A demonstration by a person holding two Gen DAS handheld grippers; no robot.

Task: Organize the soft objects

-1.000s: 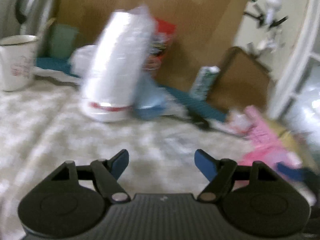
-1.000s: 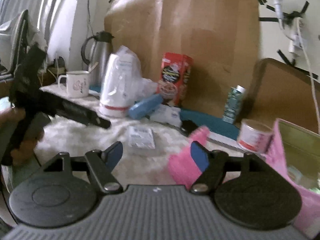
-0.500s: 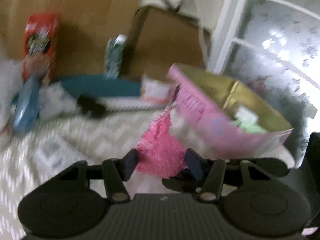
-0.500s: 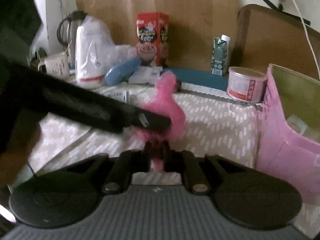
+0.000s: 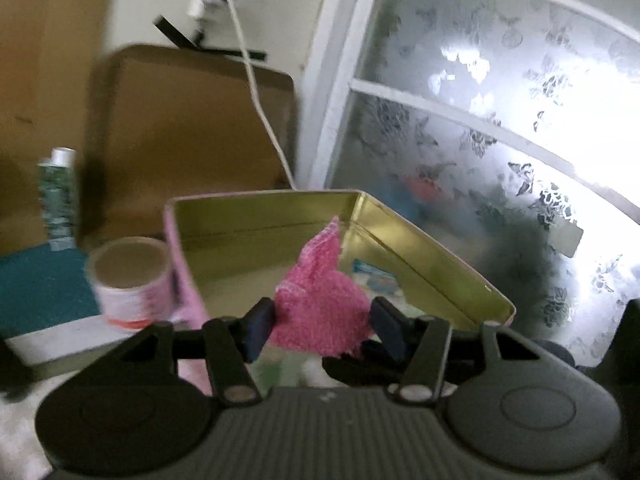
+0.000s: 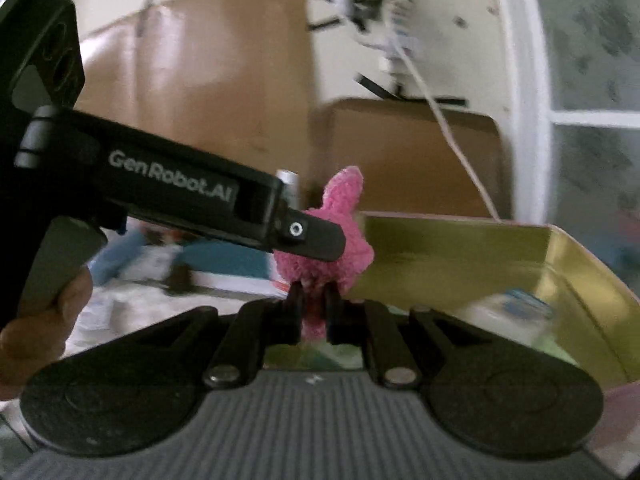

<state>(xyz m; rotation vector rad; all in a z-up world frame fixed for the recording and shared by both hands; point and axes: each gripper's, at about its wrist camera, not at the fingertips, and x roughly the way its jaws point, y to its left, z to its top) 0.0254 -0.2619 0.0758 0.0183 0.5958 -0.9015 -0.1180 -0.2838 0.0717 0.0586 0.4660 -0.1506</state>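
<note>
A fluffy pink cloth [image 5: 320, 304] [image 6: 332, 240] is held in the air over the near edge of an open tin box [image 5: 400, 236] [image 6: 560, 264], pink outside and gold inside. My right gripper [image 6: 313, 312] is shut on the cloth's lower part. My left gripper [image 5: 322, 326] has its blue pads on both sides of the cloth's bulk, pressing it. From the right wrist view the left gripper's finger [image 6: 308, 236] lies across the cloth. Some small items lie in the box.
A round pink-and-white tin [image 5: 130, 280] stands left of the box. A green carton [image 5: 58, 196] and a teal book [image 5: 36, 284] sit further left. Cardboard panels [image 5: 192, 132] back the table. A frosted window [image 5: 500, 140] is at the right. A white cable [image 5: 256, 92] hangs down.
Both grippers have carried the pink cloth right and up from the patterned tablecloth to above the tin box. The right gripper closed on it one second ago.
</note>
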